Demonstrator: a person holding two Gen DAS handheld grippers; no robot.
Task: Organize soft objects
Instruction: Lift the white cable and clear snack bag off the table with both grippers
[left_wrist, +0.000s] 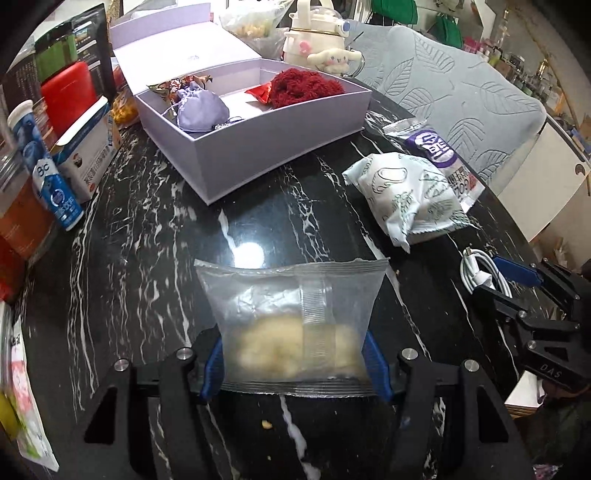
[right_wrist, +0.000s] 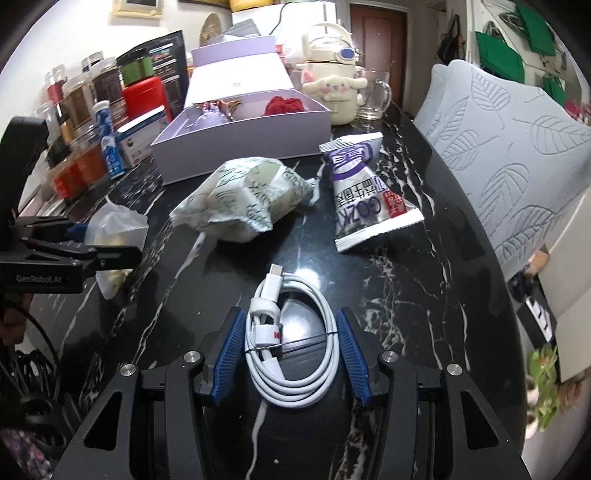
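Black marble table (left_wrist: 155, 258) (cluttered): left hand-held gripper (left_wrist: 295, 363) clamps snack bag (left_wrist: 291, 314); right hand-held gripper (right_wrist: 291, 354) released around cable (right_wrist: 291, 343).

We see a lived-in home, at a black marble table (right_wrist: 436, 258) with white veining. Behind the open lilac gift box (left_wrist: 266, 147) stand a cream character kettle (right_wrist: 332, 74) and glass mug (right_wrist: 373, 94); left of the box, food jars (right_wrist: 79, 99); right of it, a leaf-embossed chair cushion (right_wrist: 517, 147); beyond, a wooden door (right_wrist: 375, 33).

Pouch (left_wrist: 201, 109) and yarn (left_wrist: 304, 86) inside box (left_wrist: 258, 155), table's (left_wrist: 147, 221) far end.
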